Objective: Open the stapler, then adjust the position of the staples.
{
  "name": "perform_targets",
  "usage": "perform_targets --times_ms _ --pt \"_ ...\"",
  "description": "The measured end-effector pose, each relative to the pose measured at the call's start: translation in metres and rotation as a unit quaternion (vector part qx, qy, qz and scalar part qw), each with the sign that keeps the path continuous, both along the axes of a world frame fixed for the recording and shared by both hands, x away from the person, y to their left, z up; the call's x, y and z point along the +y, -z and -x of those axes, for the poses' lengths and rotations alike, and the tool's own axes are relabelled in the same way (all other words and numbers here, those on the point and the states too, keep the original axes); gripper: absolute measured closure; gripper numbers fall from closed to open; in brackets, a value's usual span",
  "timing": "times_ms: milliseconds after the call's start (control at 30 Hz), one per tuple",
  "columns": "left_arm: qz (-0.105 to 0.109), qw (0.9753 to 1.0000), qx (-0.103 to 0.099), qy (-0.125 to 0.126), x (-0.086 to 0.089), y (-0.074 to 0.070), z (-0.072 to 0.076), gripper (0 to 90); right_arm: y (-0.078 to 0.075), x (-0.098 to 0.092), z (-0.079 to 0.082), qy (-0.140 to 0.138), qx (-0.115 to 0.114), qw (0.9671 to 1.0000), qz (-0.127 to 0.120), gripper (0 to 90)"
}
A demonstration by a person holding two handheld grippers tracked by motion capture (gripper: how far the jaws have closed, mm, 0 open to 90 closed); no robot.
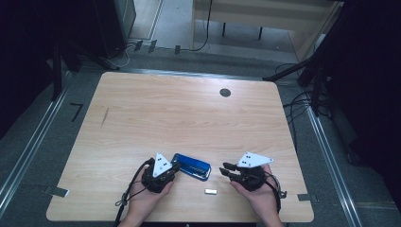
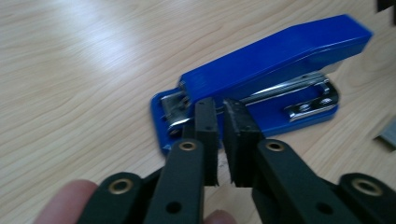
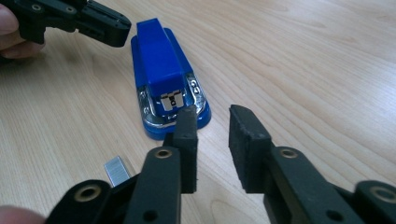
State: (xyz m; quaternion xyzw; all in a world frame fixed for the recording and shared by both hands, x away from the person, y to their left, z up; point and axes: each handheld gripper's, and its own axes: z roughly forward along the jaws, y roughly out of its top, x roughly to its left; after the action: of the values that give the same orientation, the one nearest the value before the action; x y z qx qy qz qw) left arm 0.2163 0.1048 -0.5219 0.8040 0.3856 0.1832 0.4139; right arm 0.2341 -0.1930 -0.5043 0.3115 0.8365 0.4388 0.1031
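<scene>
A blue stapler point(image 1: 191, 166) lies near the front edge of the wooden table point(image 1: 189, 118), between the two grippers. My left gripper point(image 1: 176, 166) sits at its rear end. In the left gripper view the stapler point(image 2: 275, 70) lies just beyond that gripper point(image 2: 219, 109), whose jaws are almost together with nothing between them. My right gripper point(image 1: 222, 168) is open and points at the stapler's front end point(image 3: 161, 60), a short way off, with its jaws point(image 3: 212, 116) apart and empty. A small strip of staples point(image 1: 210, 191) lies in front of the stapler, also seen as the staples point(image 3: 116, 169) beside the right gripper's left jaw. The left gripper point(image 3: 119, 25) shows at the top left.
A round black grommet point(image 1: 225, 92) sits in the far right part of the tabletop, and a thin dark mark point(image 1: 105, 117) on its left. Cables and stand legs lie on the floor around the table. The staple strip point(image 2: 387, 133) is at the right edge of the left gripper view.
</scene>
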Motion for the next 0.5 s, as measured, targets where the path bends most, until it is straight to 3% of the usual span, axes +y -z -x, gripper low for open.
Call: perform_targets --times_ms 100,167,267,367,500 --pt "-0.005 0.9996 -0.005 0.026 -0.005 0.000 -0.001 90.0 0.003 0.004 -0.002 -0.001 0.009 1.0000 0.000 77.5" --pt "-0.004 0.9993 -0.005 0.036 -0.006 -0.001 -0.002 90.0 0.004 0.008 -0.003 0.001 0.004 0.9999 0.011 77.9" --pt "0.006 0.9992 0.005 0.039 -0.005 0.001 -0.004 90.0 0.008 0.013 -0.004 0.004 0.002 0.9998 0.018 80.0" --pt "-0.012 0.9988 0.016 0.045 -0.009 0.010 -0.005 90.0 0.013 0.016 -0.005 0.005 0.011 0.9997 0.023 82.7" --pt "-0.009 0.9987 0.015 0.047 -0.011 0.011 -0.006 90.0 0.016 0.019 -0.006 0.003 0.016 0.9996 0.024 83.3"
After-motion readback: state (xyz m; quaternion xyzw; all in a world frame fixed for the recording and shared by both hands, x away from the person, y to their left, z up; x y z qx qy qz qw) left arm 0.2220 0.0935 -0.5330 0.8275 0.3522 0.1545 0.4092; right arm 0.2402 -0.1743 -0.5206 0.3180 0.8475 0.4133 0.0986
